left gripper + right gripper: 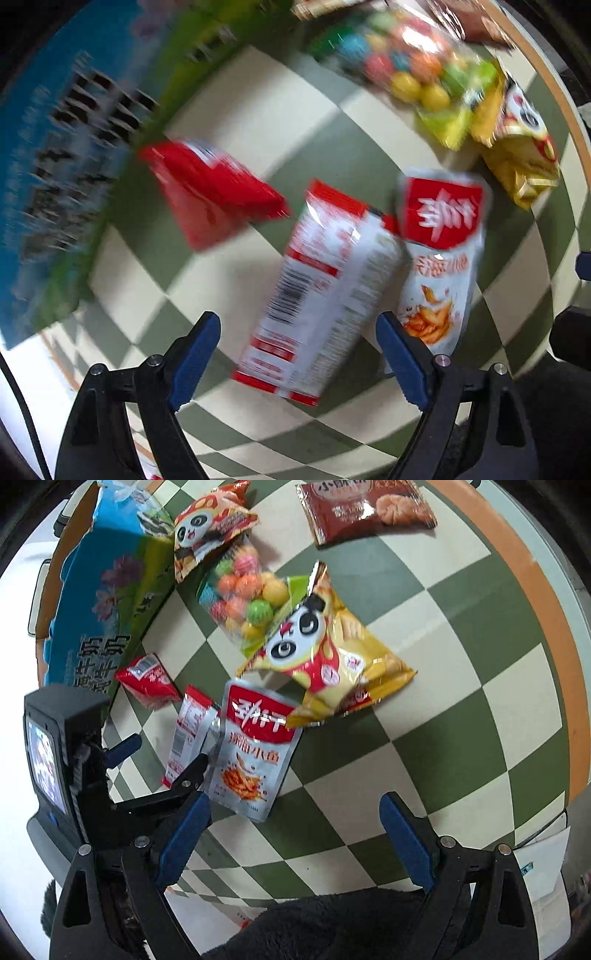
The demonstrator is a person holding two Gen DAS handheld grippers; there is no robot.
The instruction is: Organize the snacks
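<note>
Snack packs lie on a green-and-cream checked table (461, 686). A white-and-red pack lies back side up (325, 291) between the fingers of my open left gripper (299, 332); I cannot tell if they touch it. Beside it lies a silver fish snack pack (439, 258), also in the right wrist view (251, 753). A small red pack (210, 192) lies further left. My right gripper (295, 812) is open and empty over the table, just right of the fish pack. The left gripper (162, 764) shows in the right wrist view at the white-and-red pack (188, 734).
A blue and green cardboard box (99, 602) stands at the table's left. A clear bag of coloured candy balls (243, 594), two panda snack bags (332, 653) (210, 528) and a dark red pack (362, 509) lie further back. The table has an orange rim (546, 602).
</note>
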